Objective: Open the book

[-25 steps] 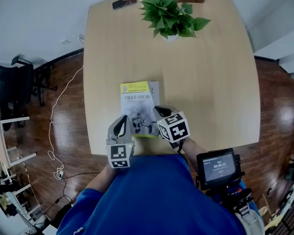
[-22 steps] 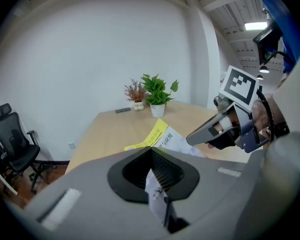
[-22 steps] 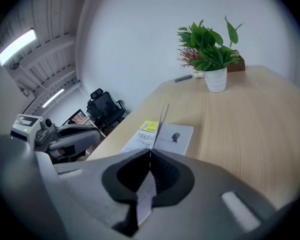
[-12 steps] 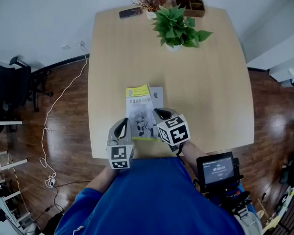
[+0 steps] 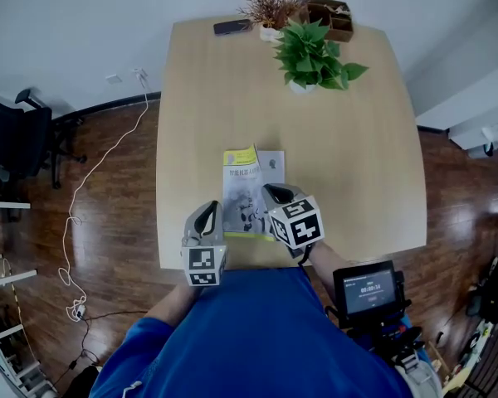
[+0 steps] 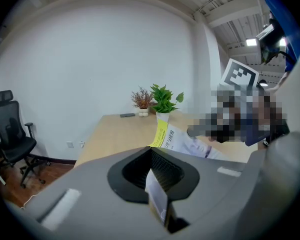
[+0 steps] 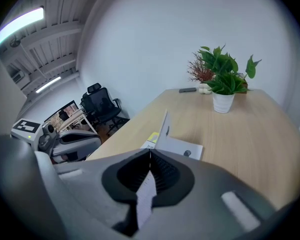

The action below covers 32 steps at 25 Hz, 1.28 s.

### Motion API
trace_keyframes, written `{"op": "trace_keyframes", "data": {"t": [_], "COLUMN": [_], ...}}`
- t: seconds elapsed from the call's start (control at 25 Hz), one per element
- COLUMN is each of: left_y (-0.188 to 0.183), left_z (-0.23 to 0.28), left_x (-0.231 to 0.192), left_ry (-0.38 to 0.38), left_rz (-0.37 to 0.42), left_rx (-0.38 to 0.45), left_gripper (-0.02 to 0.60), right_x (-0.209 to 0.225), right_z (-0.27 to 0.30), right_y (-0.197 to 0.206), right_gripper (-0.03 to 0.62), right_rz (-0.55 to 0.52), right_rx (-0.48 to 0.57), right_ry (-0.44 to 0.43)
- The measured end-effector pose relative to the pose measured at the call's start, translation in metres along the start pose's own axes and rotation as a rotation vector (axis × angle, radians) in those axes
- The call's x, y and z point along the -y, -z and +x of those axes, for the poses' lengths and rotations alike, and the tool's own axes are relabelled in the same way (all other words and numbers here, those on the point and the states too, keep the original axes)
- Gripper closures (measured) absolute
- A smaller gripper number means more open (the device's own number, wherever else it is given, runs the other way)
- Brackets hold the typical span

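A book (image 5: 246, 191) with a yellow band across its cover lies near the table's front edge. Its cover is lifted and a white page (image 5: 275, 164) shows under it at the right. My right gripper (image 5: 274, 194) is shut on the cover's near edge. In the right gripper view the cover (image 7: 164, 128) stands upright above the jaws of this gripper (image 7: 147, 181). My left gripper (image 5: 209, 215) sits at the book's near left side. In the left gripper view this gripper (image 6: 157, 189) is shut on a white paper edge of the book (image 6: 182, 141).
The wooden table (image 5: 357, 156) carries a potted green plant (image 5: 315, 52), a vase of dried twigs (image 5: 270, 7), a dark flat device (image 5: 232, 26) and a wooden box (image 5: 332, 15) at its far end. An office chair (image 5: 17, 139) and a floor cable (image 5: 91, 189) lie left.
The cover has tilted up further, so it looks narrower and more white page shows at its right. Both grippers stay at the book's near edge.
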<state>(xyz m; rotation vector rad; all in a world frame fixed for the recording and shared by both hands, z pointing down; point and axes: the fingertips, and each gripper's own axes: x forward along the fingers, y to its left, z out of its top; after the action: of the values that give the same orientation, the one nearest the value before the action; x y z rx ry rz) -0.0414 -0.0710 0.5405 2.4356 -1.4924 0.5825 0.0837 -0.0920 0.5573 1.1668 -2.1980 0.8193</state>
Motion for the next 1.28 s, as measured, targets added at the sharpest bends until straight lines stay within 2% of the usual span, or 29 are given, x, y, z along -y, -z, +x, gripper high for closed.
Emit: {"op": "trace_keyframes", "data": {"t": [0.36, 0.64, 1.28], "left_y": [0.000, 0.001, 0.017], "left_z": [0.004, -0.007, -0.026], "left_x": [-0.012, -0.035, -0.104], "left_ry": [0.016, 0.019, 0.012], "left_rz": [-0.021, -0.039, -0.041], "left_rx": [0.019, 0.038, 0.023], "left_gripper": [0.575, 0.574, 0.574], "right_x": [-0.014, -0.048, -0.106], "right_z": [0.003, 0.011, 0.061], "right_y": [-0.014, -0.033, -0.046], "right_gripper": [0.588, 0.588, 0.589], "right_rz": [-0.067, -0.130, -0.150], "right_rx": [-0.002, 0.008, 0.012], "right_ry": [0.037, 0.041, 0.049]}}
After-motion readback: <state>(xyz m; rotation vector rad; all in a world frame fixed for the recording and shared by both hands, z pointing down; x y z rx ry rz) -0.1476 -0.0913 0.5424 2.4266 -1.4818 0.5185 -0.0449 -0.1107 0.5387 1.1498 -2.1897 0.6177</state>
